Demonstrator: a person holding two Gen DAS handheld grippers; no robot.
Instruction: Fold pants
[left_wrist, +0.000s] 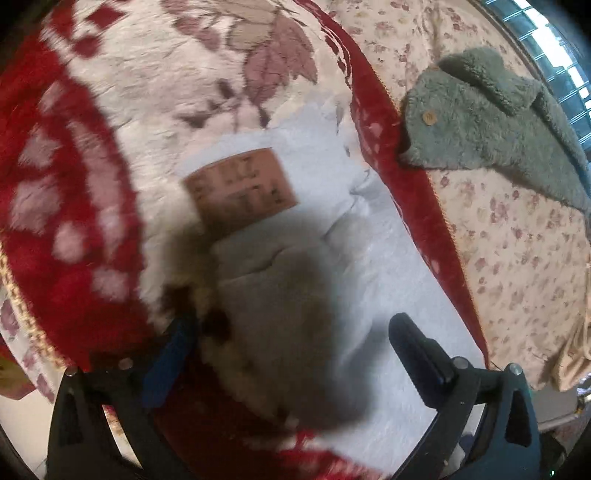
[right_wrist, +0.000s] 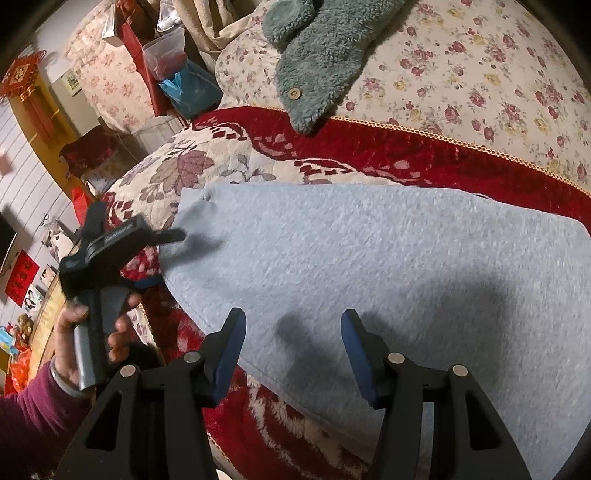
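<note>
The light grey pants (right_wrist: 369, 266) lie flat on a red and cream floral blanket (right_wrist: 369, 155). In the left wrist view the pants (left_wrist: 332, 236) show a tan patch label (left_wrist: 240, 186) near the waistband. My left gripper (left_wrist: 291, 339) is open, low over the waist end. It also shows in the right wrist view (right_wrist: 173, 236), at the pants' left corner, held by a hand (right_wrist: 92, 325). My right gripper (right_wrist: 291, 332) is open just above the pants' near edge, holding nothing.
A green fleece jacket (right_wrist: 317, 62) lies on the flowered bedsheet (right_wrist: 480, 74) beyond the blanket; it also shows in the left wrist view (left_wrist: 491, 125). Bags and boxes (right_wrist: 166, 66) crowd the far left beside the bed. A window (left_wrist: 554, 55) is at the far right.
</note>
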